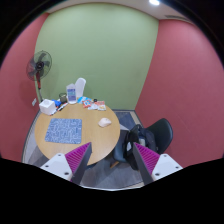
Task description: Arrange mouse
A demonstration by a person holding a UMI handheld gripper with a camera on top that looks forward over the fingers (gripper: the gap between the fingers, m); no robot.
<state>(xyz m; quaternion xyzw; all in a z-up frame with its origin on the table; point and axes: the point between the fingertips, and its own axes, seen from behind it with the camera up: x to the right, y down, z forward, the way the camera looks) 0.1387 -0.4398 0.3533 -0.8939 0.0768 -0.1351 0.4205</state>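
Hard to make out: the mouse [105, 122] shows only as a small pale lump; neither its buttons, nor a cable, nor which end is the front can be read.
Cluttered far side: the small items [84, 101] along the table's back edge, beyond the mat, blur into one another; only a tall white container [79, 89] and a dark cup-like thing [62, 98] beside it stand out.
Cut off: the gripper [112, 160] shows only the ends of its two fingers, and the table's near edge runs behind the left finger.
Gripper state: the fingers stand wide apart, magenta pads [79, 156] facing inward, with nothing between them and touching nothing.
Landmark: a round wooden table [48, 147], beyond the fingers.
Mouse place: on the table top, near its right edge, just right of the blue patterned mat [65, 130] and apart from it.
Mouse axis: it seems to lie a little longer across than deep, but this cannot be told for sure.
Beside the table: a black chair [153, 135] at its right, a standing fan [39, 68] behind its left side.
Behind the table: a green wall [105, 50] between red ones.
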